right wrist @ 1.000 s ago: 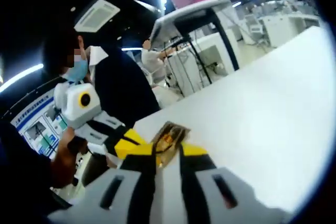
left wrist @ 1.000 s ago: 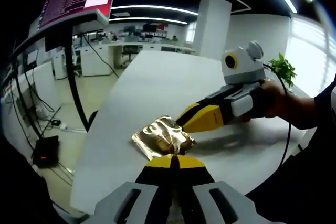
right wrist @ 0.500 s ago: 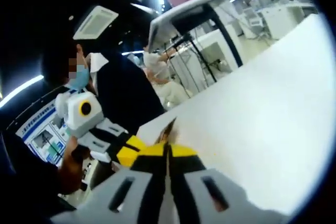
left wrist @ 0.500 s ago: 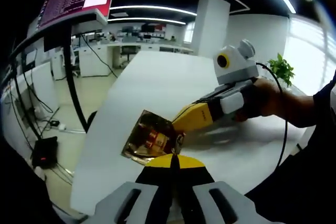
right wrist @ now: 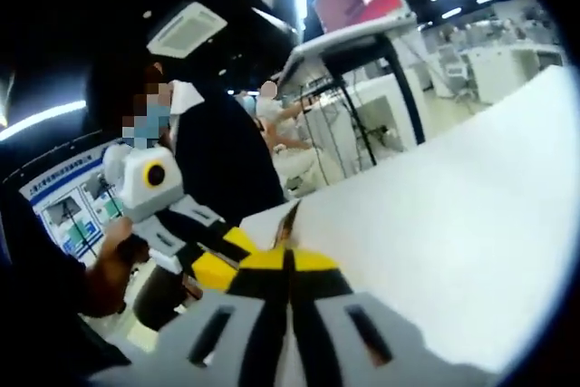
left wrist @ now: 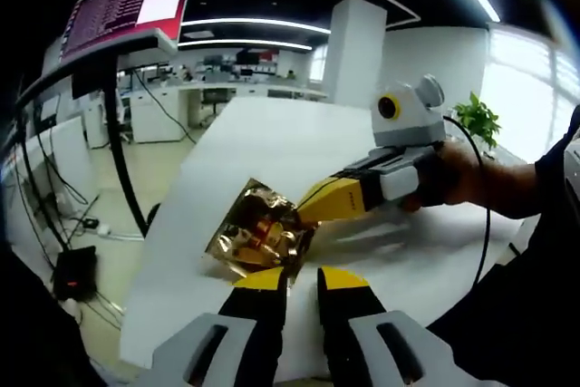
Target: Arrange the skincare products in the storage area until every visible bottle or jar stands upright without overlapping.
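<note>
Gold foil sachet (left wrist: 256, 237): in the left gripper view, crumpled, tilted up off the white worktop (left wrist: 272, 147), lower edge near or on the surface, contact not clear.
Right tool, left gripper view (left wrist: 313, 213): enters from the right, yellow jaws pinched on the sachet's right-hand edge, carrying it; a hand behind it.
Left tool, left gripper view (left wrist: 301, 280): jaws parted with a clear gap, nothing between them, tips just below the sachet's lower edge and apart from it.
Key relation: sachet straight ahead of the left tool, just beyond the tips; long axis looks diagonal, low left to upper right toward the right tool. Right tool nearer, already gripping.
Right tool, right gripper view (right wrist: 288, 256): jaws pressed together, no gap visible.
Sachet, right gripper view (right wrist: 289, 220): seen edge-on as a thin sliver rising from between the closed tips, above the worktop edge.
Left tool, right gripper view (right wrist: 210, 265): comes in from the left, yellow tip just beside the sachet; how far open cannot be told here.
Judgement: bottles or jars not visible; next move likely a hand-over or a set-down of the sachet.
</note>
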`<action>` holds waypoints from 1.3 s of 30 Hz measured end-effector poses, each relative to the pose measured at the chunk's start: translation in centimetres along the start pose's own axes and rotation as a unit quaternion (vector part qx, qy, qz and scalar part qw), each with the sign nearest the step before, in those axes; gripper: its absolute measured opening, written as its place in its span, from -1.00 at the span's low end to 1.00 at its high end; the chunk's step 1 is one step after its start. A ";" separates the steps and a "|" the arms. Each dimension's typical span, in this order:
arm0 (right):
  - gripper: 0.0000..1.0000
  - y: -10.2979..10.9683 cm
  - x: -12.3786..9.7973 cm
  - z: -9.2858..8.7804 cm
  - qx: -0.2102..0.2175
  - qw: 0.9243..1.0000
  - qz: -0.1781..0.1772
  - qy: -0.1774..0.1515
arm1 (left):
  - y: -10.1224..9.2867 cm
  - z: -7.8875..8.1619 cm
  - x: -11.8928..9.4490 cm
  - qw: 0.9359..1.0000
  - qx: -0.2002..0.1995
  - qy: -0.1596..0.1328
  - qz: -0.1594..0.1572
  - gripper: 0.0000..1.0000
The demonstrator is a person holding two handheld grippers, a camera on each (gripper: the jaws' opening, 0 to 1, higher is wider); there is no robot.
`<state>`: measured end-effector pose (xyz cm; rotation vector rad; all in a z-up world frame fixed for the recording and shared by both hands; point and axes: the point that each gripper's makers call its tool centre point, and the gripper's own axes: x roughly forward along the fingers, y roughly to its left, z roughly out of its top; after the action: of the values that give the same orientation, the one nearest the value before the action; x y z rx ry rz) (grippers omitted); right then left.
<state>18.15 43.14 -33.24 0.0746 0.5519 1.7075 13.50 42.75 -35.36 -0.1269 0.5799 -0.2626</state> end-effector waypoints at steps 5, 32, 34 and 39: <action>-1.00 0.4 -0.7 0.1 -0.015 1.000 0.000 -0.013 | 0.9 0.1 -0.6 1.000 -0.023 -0.014 0.007 -0.69; -1.00 0.3 -5.5 0.5 -0.017 0.998 -0.028 -0.050 | -2.0 2.0 0.8 0.999 0.006 -0.031 -0.036 -0.98; -1.00 0.3 -6.2 0.7 -0.015 0.998 -0.033 -0.057 | -2.5 2.5 0.9 0.998 0.013 -0.037 -0.040 -0.99; -1.00 0.2 -7.8 1.0 -0.009 0.997 -0.042 -0.070 | -3.7 3.5 1.2 0.998 0.020 -0.044 -0.048 -1.00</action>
<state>20.06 36.11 -30.36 0.1554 0.4289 1.6117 15.65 39.01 -32.38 -0.1271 0.4810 -0.3608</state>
